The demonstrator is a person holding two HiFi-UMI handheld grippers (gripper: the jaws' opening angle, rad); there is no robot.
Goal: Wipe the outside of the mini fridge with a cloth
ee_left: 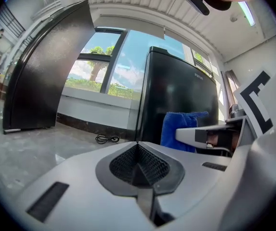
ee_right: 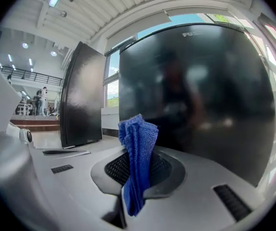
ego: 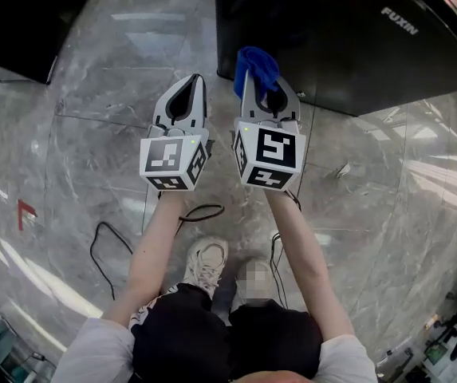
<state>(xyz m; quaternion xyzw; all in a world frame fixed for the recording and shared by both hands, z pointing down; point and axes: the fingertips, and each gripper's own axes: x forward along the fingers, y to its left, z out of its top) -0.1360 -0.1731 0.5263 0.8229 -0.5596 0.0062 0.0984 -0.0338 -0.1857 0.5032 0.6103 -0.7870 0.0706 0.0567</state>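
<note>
Right gripper (ee_right: 136, 179): my fingers were clamped on the blue cloth (ee_right: 138, 146). The cloth sat in the seam between the two fingers, folded into a narrow upright bunch. Its upper end stood proud of the fingertips and its lower end trailed down into the slot behind the mesh pads.

From the head view, the bunched top of the cloth pointed at the lower front of the mini fridge (ego: 332, 38). It overlapped the fridge's bottom edge in that picture. I could not tell whether cloth and fridge were touching.

The fridge's glossy black face filled most of the right gripper view, straight ahead and near.

Left gripper (ee_left: 140, 173): my fingers were together with nothing between them. It was held just beside the right gripper, on its left, level with it and pointing the same way.

The fridge stood on the grey marble floor (ego: 92, 134). A second black cabinet (ego: 21, 14) stood off to the left, well apart from the fridge. A black cable (ego: 104, 242) lay looped on the floor near my feet.
</note>
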